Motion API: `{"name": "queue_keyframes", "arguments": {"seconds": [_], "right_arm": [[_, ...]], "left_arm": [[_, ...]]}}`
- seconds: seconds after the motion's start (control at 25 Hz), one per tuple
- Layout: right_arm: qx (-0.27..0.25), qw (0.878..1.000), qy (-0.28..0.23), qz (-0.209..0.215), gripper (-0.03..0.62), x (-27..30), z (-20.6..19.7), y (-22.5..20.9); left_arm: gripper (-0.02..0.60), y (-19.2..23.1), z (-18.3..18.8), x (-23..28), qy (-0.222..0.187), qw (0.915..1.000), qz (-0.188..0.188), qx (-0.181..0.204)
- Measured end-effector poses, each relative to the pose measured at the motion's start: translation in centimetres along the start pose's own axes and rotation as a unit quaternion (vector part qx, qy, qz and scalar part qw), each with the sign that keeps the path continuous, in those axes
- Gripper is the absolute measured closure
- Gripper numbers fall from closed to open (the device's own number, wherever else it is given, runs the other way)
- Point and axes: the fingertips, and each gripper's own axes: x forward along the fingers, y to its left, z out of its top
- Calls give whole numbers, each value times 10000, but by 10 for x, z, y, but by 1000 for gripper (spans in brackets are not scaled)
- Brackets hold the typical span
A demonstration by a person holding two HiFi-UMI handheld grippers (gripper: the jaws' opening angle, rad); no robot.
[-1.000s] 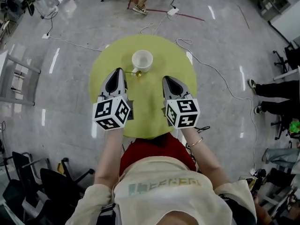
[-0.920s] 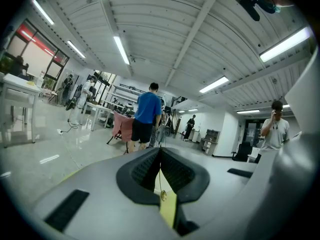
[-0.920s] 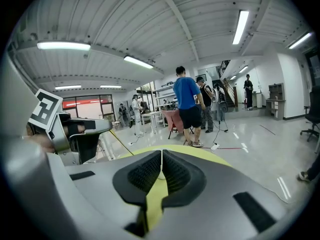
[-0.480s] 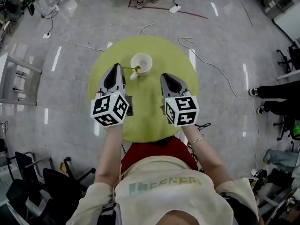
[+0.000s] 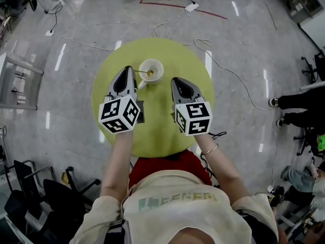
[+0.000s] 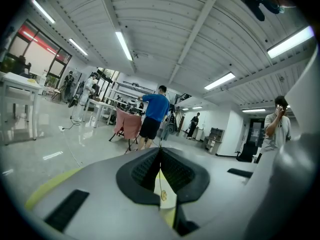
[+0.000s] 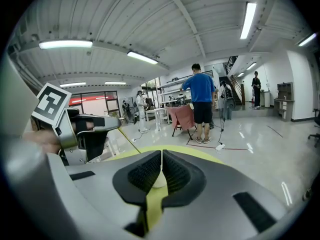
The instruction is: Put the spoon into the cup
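The jaws of the left gripper [image 6: 160,150] are closed on the spoon [image 6: 163,196]. Its handle is only a hairline between the pads, and the gripped end is hidden. The gold bowl hangs past the tips, over the white cup [image 5: 158,66]. In the head view the bowl lies inside the outline of the cup's mouth. Whether it touches the inside cannot be told.

The jaws of the right gripper [image 7: 161,154] are pressed together with nothing between them. Only a pale sliver of the cup shows through the gap under the pads. In that view the spoon's handle slants down from the left gripper and disappears behind the right gripper's body.

Both grippers are held over the round green surface [image 5: 157,121], pointing away from the person. The left tip is just left of the cup. The right tip is near the cup's right side, a little closer to the person. Both forearms reach forward, with the marker cubes toward the body.
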Motion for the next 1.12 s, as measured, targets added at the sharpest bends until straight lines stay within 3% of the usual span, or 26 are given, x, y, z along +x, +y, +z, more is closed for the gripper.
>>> {"name": "queue_keyframes", "arguments": {"seconds": [1.12], "right_arm": [[105,9985,524,103,557,48,-33,-31]], "left_arm": [[557,8,-64,60,635,9974,130,-308]]}}
